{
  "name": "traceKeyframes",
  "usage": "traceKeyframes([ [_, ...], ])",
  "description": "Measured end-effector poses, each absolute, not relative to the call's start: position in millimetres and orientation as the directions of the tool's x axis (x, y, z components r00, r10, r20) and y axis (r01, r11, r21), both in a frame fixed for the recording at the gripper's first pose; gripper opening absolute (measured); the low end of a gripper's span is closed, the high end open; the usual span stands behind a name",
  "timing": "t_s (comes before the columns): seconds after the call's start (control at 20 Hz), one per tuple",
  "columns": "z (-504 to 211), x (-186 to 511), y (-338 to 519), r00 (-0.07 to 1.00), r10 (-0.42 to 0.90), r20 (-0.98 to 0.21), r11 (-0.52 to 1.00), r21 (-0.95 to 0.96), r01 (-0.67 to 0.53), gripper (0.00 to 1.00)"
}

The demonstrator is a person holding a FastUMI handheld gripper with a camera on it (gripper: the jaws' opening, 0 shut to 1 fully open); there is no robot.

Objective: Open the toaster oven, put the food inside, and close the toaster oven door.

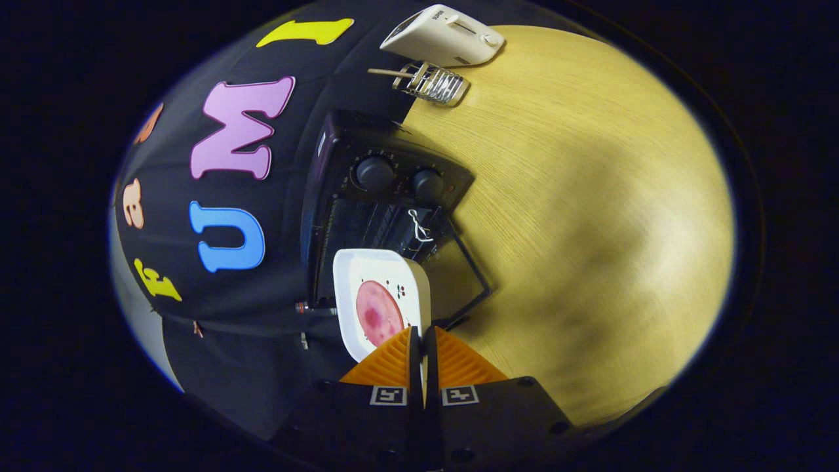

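Note:
My gripper [423, 337] is shut on the near rim of a white square plate [409, 278], both orange fingers [388, 362] pressing on its edge. A round pink slice of food [378, 313] lies on the plate. The whole view is rolled sideways. Just beyond the plate stands the black toaster oven [387, 177] with two round knobs. Its glass door [462, 275] hangs open, laid out flat toward me. The plate is held in front of the oven's open mouth, partly over the door.
The oven stands on a light wooden table [590, 196]. Farther along the table lie a white pop-up toaster [442, 36] and a small wire rack with a wooden handle [429, 82]. Broad bare tabletop spreads beside the oven door.

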State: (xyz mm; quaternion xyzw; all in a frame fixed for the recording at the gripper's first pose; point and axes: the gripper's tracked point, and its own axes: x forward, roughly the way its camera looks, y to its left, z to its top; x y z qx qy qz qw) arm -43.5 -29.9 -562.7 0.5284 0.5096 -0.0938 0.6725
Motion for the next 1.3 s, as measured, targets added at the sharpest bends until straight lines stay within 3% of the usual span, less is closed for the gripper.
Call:
traceKeyframes([
  [0.45,-607,42,11,0.536,0.162,-0.828,0.183,0.559,0.809,0.05],
  [0.7,-629,85,45,0.551,0.121,-0.825,0.06,0.561,0.826,0.05],
  [1.2,-658,108,47,0.529,0.027,-0.848,-0.014,0.529,0.849,0.05],
  [1.3,-659,111,50,0.533,0.041,-0.845,-0.023,0.532,0.846,0.09],
])
